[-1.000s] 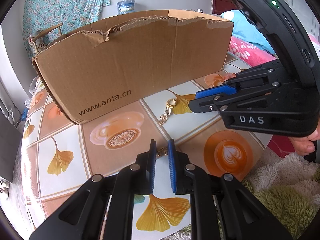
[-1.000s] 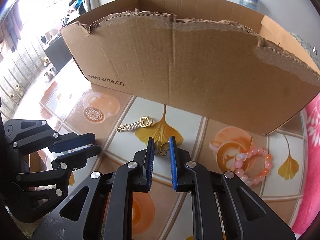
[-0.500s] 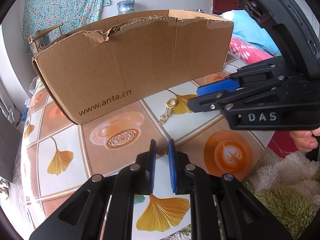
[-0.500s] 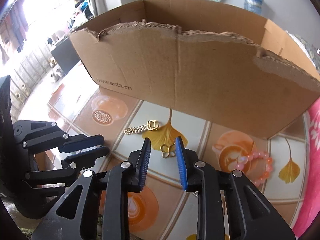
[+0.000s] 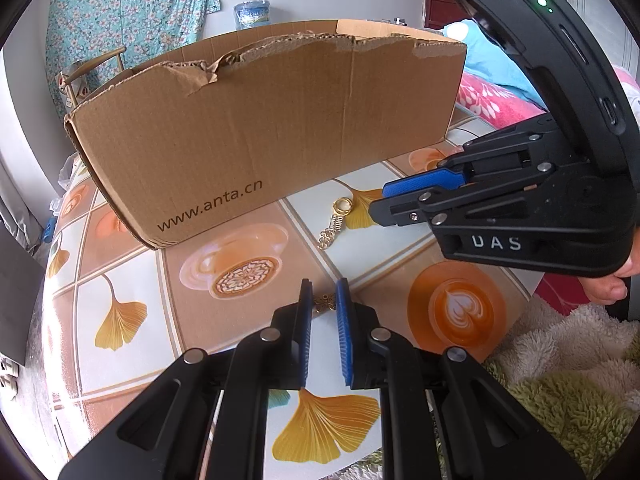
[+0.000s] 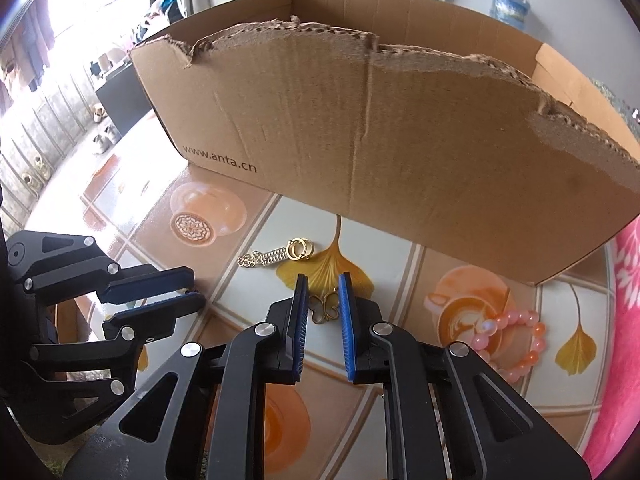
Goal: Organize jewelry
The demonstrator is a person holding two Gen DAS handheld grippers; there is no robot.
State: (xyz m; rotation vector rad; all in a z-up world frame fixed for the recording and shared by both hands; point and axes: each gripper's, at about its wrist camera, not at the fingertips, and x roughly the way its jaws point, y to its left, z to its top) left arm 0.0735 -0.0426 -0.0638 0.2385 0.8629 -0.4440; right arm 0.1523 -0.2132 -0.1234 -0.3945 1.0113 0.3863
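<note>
One cardboard box (image 6: 400, 152), one keychain (image 6: 276, 257), one bead bracelet (image 6: 516, 336); right gripper (image 6: 323, 308) closing around butterfly charm (image 6: 325, 309); left gripper (image 5: 322, 304) pinching small charm (image 5: 324, 302).

A small gold butterfly charm (image 6: 325, 309) sits between the right gripper's (image 6: 323, 294) closing blue pads, a gold keychain (image 6: 276, 257) lies flat just beyond, and a pink bead bracelet (image 6: 516, 340) rests to its right.

Floral cloth (image 5: 120, 4) on the wall, green shaggy rug (image 5: 580, 412) beside the table.
</note>
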